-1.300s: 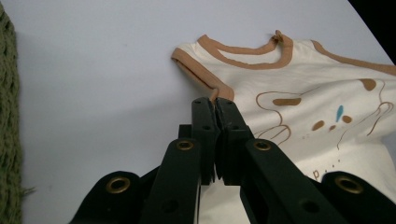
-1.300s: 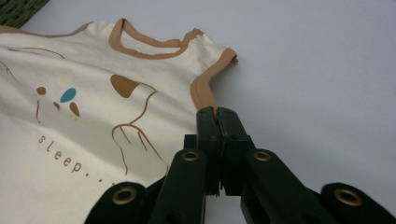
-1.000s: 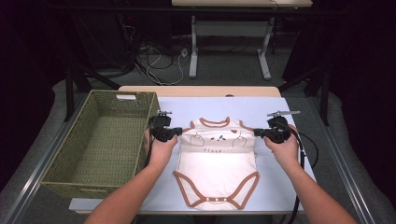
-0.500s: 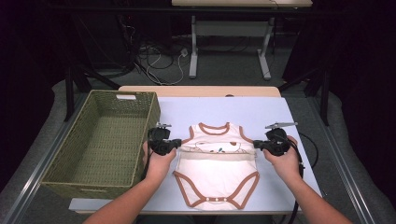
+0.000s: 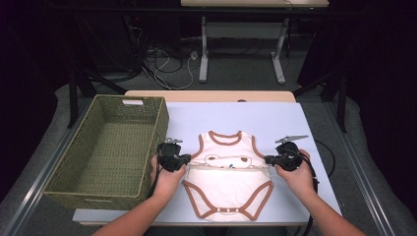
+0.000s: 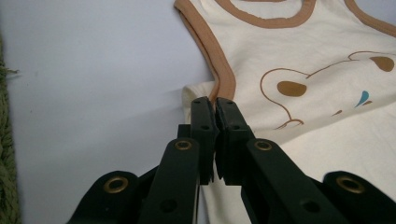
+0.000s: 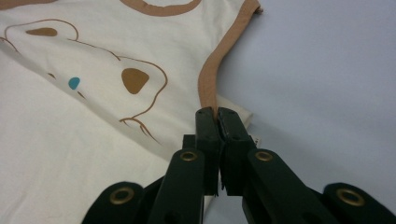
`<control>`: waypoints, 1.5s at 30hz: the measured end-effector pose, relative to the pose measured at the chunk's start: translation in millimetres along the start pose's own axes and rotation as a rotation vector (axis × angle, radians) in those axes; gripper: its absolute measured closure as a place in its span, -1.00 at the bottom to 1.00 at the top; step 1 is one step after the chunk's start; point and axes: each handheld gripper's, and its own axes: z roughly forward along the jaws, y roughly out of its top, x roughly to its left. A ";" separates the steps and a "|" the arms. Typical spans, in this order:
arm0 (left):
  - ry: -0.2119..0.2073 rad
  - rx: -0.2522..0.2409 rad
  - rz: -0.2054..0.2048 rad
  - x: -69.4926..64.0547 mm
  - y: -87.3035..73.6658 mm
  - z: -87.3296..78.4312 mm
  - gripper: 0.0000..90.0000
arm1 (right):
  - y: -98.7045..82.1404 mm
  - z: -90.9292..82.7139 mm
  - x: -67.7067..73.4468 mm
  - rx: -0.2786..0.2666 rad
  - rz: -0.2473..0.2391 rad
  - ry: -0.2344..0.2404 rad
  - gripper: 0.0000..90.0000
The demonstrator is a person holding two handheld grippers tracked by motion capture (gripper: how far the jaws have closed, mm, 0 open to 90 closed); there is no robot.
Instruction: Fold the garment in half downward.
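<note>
A cream baby bodysuit (image 5: 227, 184) with brown trim and a bear print lies on the white table (image 5: 255, 115), stretched flat between both hands. In the high view my left gripper (image 5: 187, 158) is at the garment's left side and my right gripper (image 5: 267, 159) at its right side. The left gripper view has the left gripper (image 6: 215, 103) shut on the bodysuit (image 6: 299, 60) where the brown armhole trim ends. The right gripper (image 7: 215, 113) is likewise shut on the bodysuit (image 7: 88, 116) at the lower end of the other armhole's trim.
A green woven basket (image 5: 110, 147) with nothing in it stands on the table's left part, close to my left hand. Behind the table are desk legs and cables on the floor (image 5: 167, 69). The far half of the table is bare.
Both hands have drawn the bodysuit toward the near edge and lowered it; the garment now lies flatter on the table.
</note>
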 end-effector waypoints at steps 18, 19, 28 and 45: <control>-0.018 -0.073 0.015 -12.4 27.0 -2.4 0.23 | 21.6 -9.3 2.1 -0.053 -0.039 -0.025 0.37; -0.020 -0.075 0.018 -13.1 28.8 -1.3 0.20 | 23.9 -8.9 2.6 -0.060 -0.052 -0.026 0.35; -0.046 -0.089 0.028 -24.2 44.8 8.0 -0.05 | 45.2 -3.9 8.0 -0.078 -0.104 -0.025 0.23; -0.072 -0.098 0.051 -22.8 79.6 36.4 -0.26 | 87.2 10.5 12.4 -0.088 -0.121 -0.023 0.01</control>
